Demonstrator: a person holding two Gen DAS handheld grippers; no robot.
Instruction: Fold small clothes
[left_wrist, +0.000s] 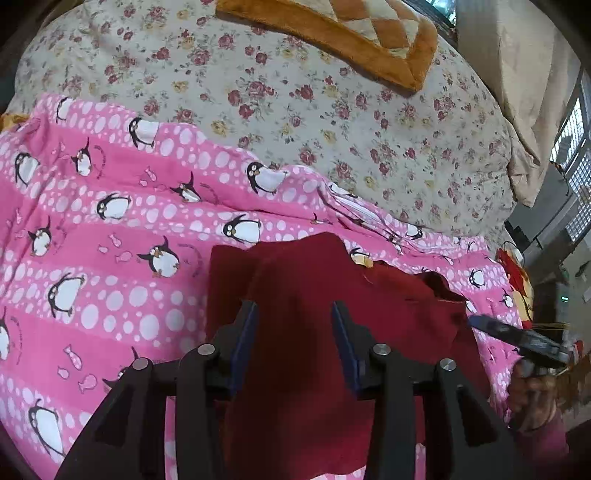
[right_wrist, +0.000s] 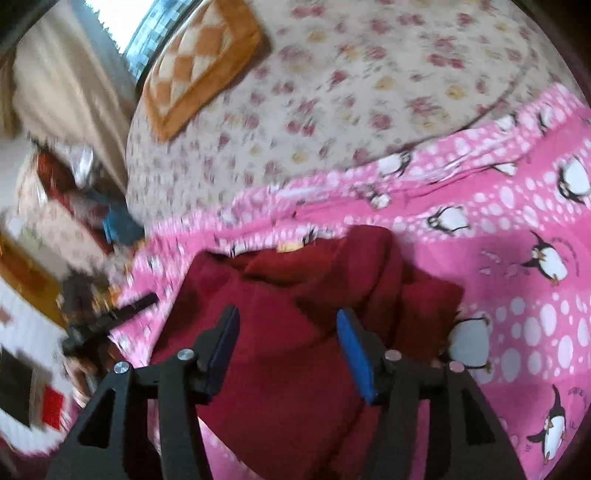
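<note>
Spread over the bed, a pink penguin-print blanket (left_wrist: 110, 229) is used as the folding surface, so the dark red garment (left_wrist: 306, 295) is laid rumpled at its near edge, under the left gripper (left_wrist: 293, 317) and right gripper (right_wrist: 286, 325), both parted and gripping nothing.

A dark red garment (left_wrist: 295, 280) lies crumpled, apparently partly folded, on the pink penguin-print blanket (left_wrist: 92, 221).

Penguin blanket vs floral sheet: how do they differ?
The penguin blanket is bright pink with white dots and black-and-white penguins; the floral sheet is cream with small red and yellow roses. The blanket lies nearer, rumpled, under the dark red garment; the sheet stretches smoother behind it. Both cover the bed.
</note>
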